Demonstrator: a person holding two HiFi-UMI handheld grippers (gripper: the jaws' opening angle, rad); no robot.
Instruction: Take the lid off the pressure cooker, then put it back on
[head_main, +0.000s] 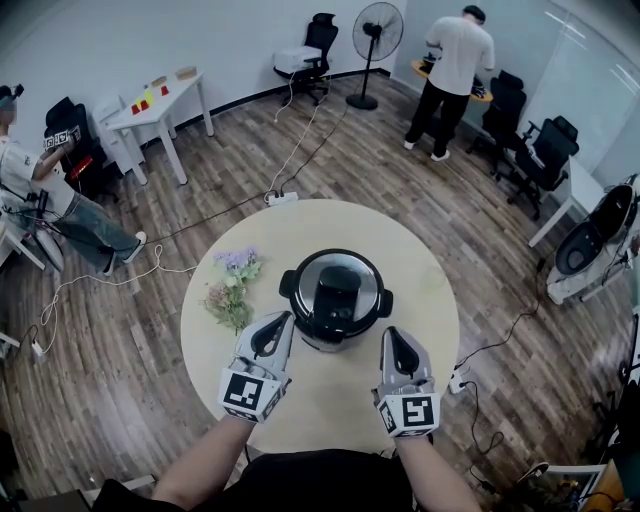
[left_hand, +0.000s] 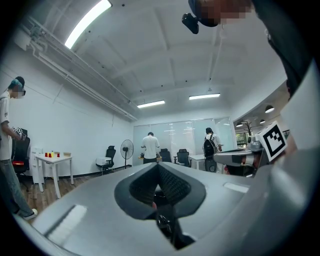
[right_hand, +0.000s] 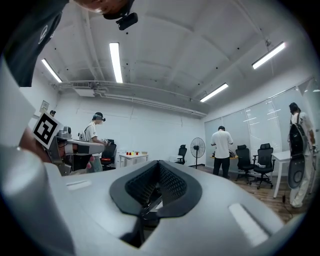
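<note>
- The pressure cooker (head_main: 336, 300) stands upright near the middle of the round counter (head_main: 330, 225), seen from above in the head view.
- Its lid (head_main: 350, 268) is on the pot, with a black handle block (head_main: 337, 290) across the top and black side grips sticking out at left and right.
- The left claw (head_main: 284, 320) lies level at the cooker's near-left side, with its tip just beside the pot wall. Whether it touches cannot be told.
- In the left gripper view the left claw (left_hand: 159, 167) has its jaws pressed together with nothing between them.
- The right claw (head_main: 391, 334) lies level at the cooker's near-right side, its tip close to the pot but slightly apart from it.
- In the right gripper view the right claw (right_hand: 159, 166) also has its jaws fully together and holds nothing.
- Each claw carries a cube with square markers at its rear, nearest the person's forearms.
- A bunch of flowers (head_main: 232, 285) lies on the counter to the left of the cooker, apart from it and from the left claw.
- Farther off on the wooden floor, a standing fan (head_main: 377, 35) and a person in a white shirt (head_main: 455, 60) are well away from the counter.
</note>
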